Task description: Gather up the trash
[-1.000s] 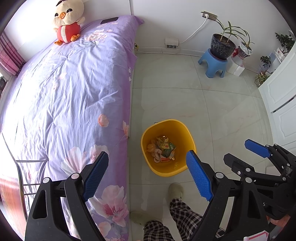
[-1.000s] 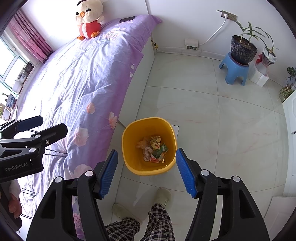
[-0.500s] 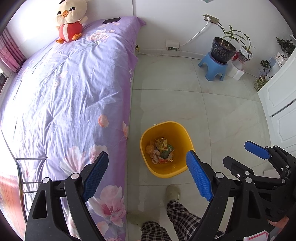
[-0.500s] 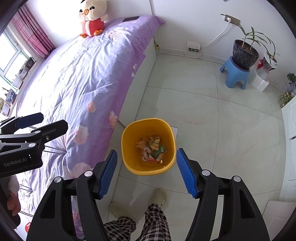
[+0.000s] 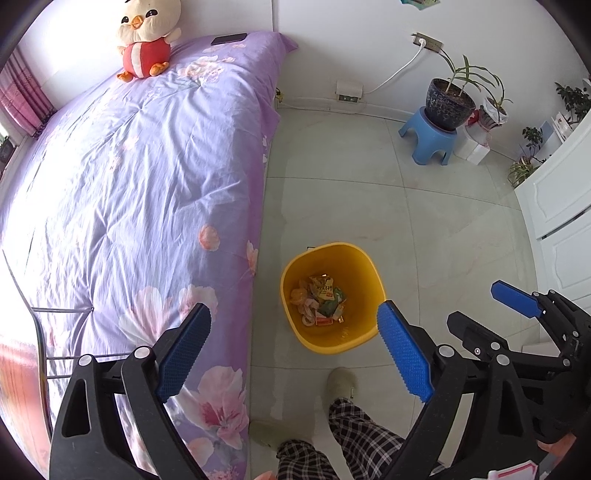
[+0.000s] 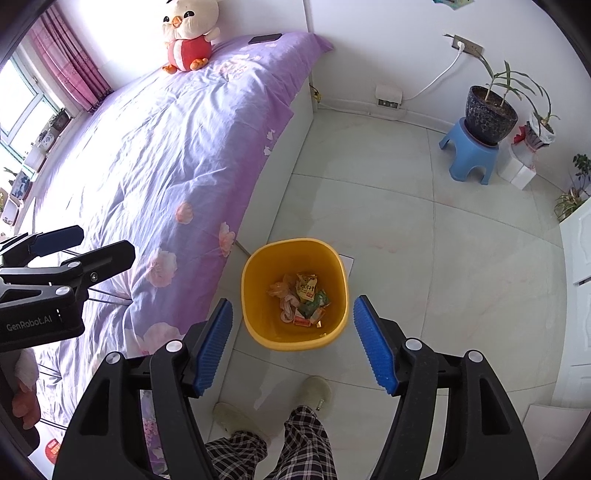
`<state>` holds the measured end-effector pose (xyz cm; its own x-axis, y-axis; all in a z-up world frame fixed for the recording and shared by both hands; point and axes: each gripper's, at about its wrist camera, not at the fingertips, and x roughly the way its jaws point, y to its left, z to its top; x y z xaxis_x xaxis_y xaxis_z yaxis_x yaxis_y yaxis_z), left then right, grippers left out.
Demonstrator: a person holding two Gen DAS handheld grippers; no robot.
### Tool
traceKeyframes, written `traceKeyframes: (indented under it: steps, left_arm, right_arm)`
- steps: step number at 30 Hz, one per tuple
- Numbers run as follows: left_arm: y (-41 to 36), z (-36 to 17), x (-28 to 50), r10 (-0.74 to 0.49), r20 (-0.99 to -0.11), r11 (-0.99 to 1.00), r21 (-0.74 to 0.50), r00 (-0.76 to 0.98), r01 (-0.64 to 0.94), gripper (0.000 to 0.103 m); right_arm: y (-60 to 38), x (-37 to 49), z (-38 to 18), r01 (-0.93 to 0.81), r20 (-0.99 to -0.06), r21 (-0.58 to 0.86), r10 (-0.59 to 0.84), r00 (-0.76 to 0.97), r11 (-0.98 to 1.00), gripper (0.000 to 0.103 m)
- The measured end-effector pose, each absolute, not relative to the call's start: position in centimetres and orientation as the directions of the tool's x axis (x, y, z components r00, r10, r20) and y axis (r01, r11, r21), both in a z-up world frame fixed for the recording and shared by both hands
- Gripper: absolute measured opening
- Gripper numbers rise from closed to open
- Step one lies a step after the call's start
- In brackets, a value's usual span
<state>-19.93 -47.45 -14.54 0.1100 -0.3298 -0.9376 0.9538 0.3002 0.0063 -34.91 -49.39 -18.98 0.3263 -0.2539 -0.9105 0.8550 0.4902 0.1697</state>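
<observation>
Legibly marked "GenRobot.AI", left tongs point(image 5: 293, 352) are opening empty; right tongs point(image 6: 291, 343) gape empty.

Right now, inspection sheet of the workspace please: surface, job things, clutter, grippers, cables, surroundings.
Surface: pale tiled floor, no loose trash seen on it.
Job's things: yellow bin on the floor beside the bed, with crumpled wrappers in its bottom.
Clutter: plush chick and a dark phone on the bed; a white sheet behind the bin.
Grippers: left gripper jaws opening, nothing between them; right gripper open and empty, above the bin.
Cables: white cord from wall socket to power strip.
Surroundings: potted plant on blue stool, pink curtains, white cabinet.
</observation>
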Motion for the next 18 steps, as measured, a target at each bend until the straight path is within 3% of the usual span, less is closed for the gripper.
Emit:
traceKeyframes:
  steps: [14, 16, 18]
  left_arm:
    - [-46.7, -13.8, -19.5, -0.362, -0.926, 0.284, 0.000, 0.108, 0.959, 0.078]
    - [-46.5, -13.7, -19.5, -0.363, -0.926, 0.282, -0.004, 0.103, 0.959, 0.084]
    - [-46.3, -13.5, -19.5, -0.362, -0.925, 0.293, 0.001, 0.112, 0.956, 0.094]
  right_arm:
    - [-48.6, -35.3, -18.4, 0.869, -0.912, 0.151, -0.274, 0.307, 0.470, 0.070]
    - [-48.4, -35.2, -18.3, 0.870, -0.911, 0.148, -0.279, 0.305, 0.470, 0.070]
    - [-48.3, -35.1, -18.1, 0.870, -0.908, 0.145, -0.285, 0.306, 0.472, 0.076]
